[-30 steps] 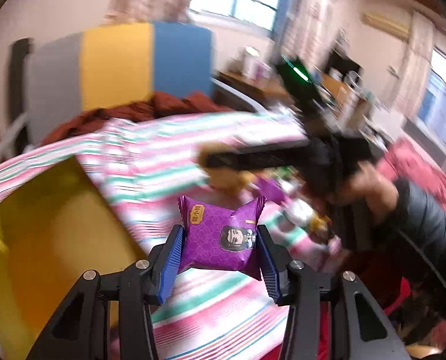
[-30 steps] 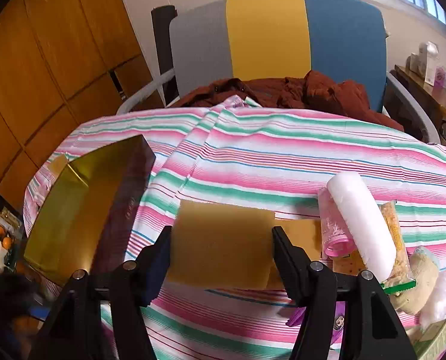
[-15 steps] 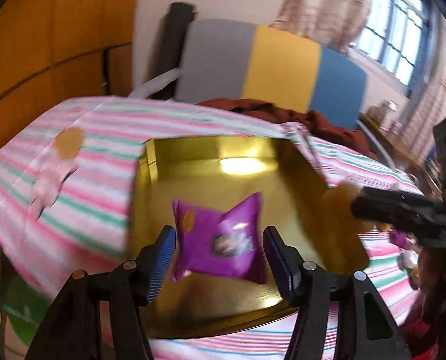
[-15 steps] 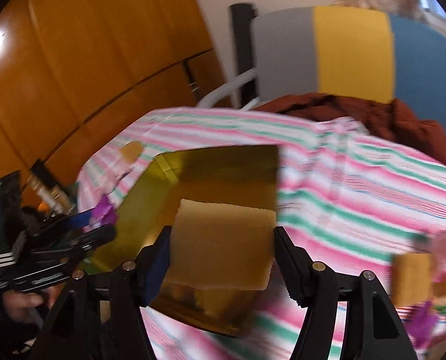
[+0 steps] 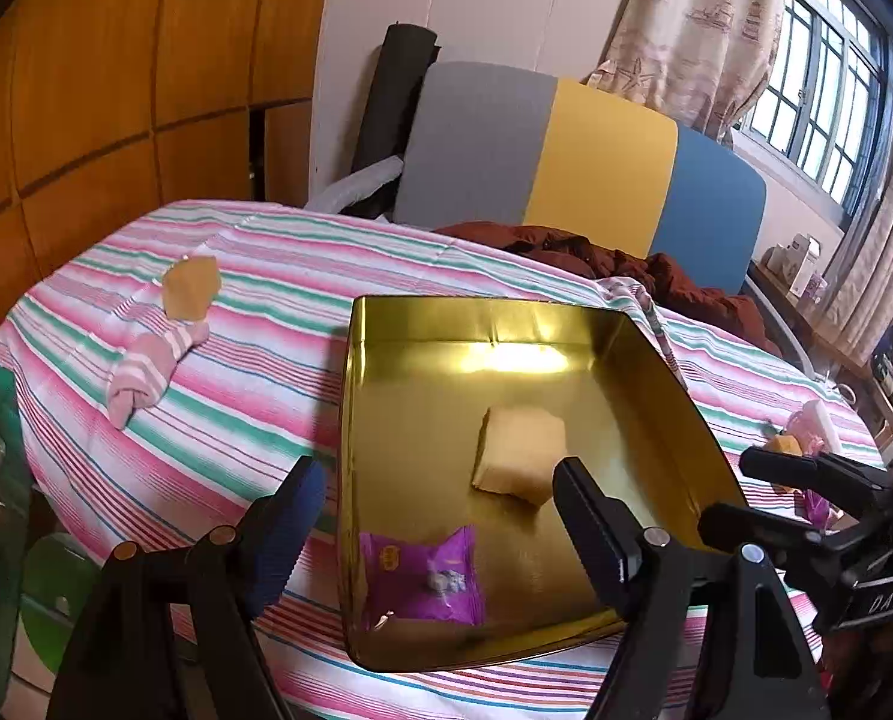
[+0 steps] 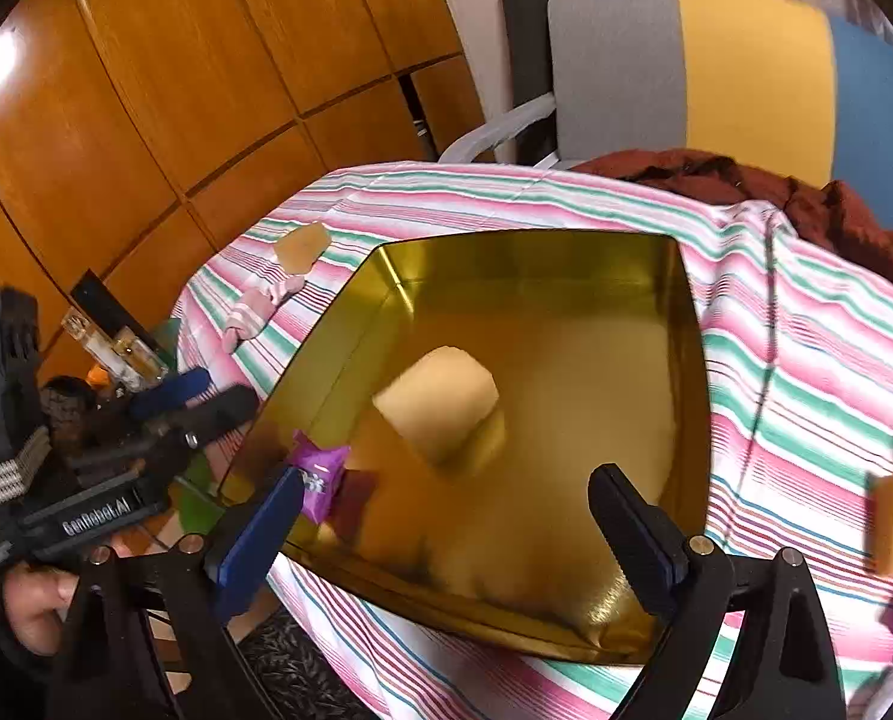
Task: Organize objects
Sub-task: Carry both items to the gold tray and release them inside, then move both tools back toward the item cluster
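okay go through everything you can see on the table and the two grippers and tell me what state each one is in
Left gripper: jaws opening, nothing between them.
Right gripper: jaws opening, nothing held.
Gold tin: open, lidless.
Purple packet: lying in the tin.
Tan packet: in the tin.
Pink striped sock: rolled, on the cloth.

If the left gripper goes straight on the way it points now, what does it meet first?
Most likely the floor of the gold tin, near the purple packet; depth is unclear. The left gripper is opening, with nothing between its jaws.

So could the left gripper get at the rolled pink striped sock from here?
Probably yes. The sock lies uncovered on the striped tablecloth, left of the gold tin, beside a tan packet. The left gripper, its fingers opening and empty, would only need to swing left.
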Action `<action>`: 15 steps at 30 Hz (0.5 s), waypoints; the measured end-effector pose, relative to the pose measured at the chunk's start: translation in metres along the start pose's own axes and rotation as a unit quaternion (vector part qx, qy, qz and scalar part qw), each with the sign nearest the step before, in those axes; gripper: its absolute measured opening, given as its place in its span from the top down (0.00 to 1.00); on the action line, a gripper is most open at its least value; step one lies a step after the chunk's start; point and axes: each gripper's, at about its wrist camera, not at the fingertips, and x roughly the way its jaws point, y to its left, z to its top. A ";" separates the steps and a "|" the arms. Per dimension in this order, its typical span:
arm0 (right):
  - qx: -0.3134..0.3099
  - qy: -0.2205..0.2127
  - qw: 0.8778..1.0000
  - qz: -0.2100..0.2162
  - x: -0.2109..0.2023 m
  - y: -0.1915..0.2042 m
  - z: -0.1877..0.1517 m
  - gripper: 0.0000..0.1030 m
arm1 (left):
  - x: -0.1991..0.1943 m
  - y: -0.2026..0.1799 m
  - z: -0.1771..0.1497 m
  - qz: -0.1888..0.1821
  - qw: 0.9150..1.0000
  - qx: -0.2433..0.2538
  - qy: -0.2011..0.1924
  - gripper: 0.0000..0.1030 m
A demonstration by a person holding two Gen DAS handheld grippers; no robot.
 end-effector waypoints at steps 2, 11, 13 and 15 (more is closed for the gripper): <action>-0.002 -0.008 1.000 -0.014 -0.006 0.002 -0.003 0.05 | -0.002 -0.004 0.002 0.008 1.000 0.004 -0.001 0.23; 0.003 -0.034 0.998 -0.059 -0.024 -0.002 -0.012 0.00 | -0.009 -0.021 0.000 -0.001 1.000 0.015 0.001 0.23; 0.005 -0.039 0.997 -0.070 -0.029 -0.004 -0.014 0.00 | -0.009 -0.025 -0.001 -0.006 1.000 0.020 0.004 0.23; 0.008 -0.044 0.995 -0.085 -0.034 -0.006 -0.017 0.00 | -0.009 -0.030 -0.003 -0.018 1.000 0.024 0.009 0.23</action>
